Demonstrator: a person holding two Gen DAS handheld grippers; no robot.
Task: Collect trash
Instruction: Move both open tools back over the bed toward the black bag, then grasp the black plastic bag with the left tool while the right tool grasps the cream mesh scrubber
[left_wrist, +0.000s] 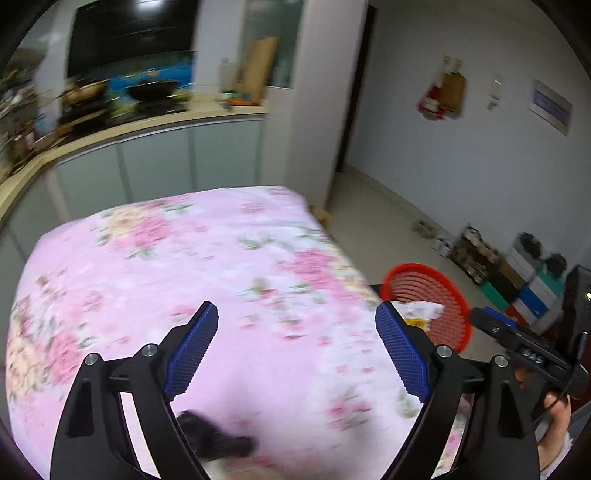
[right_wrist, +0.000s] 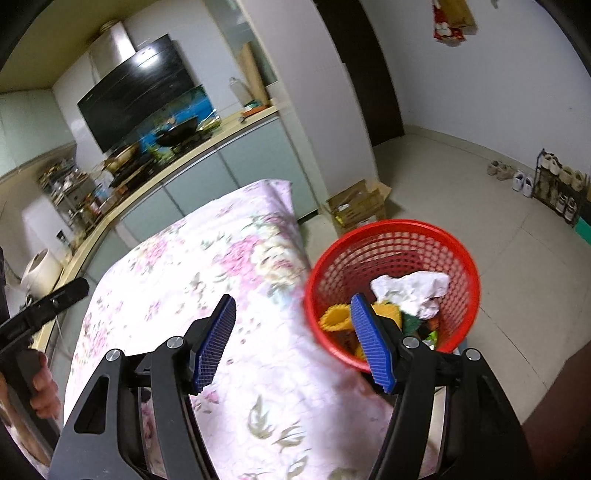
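**Both claws empty over the floral table, trash in the red basket**

I see my left gripper (left_wrist: 297, 332) spread wide above the pink floral tablecloth (left_wrist: 184, 258), nothing between its blue pads. A blurred dark object (left_wrist: 210, 435) lies on the cloth beneath it. My right gripper (right_wrist: 293, 332) is about half open, also empty. The red basket (right_wrist: 461, 258) stands just beside the table's edge, holding crumpled white paper (right_wrist: 410, 288) and yellow scraps (right_wrist: 334, 317).
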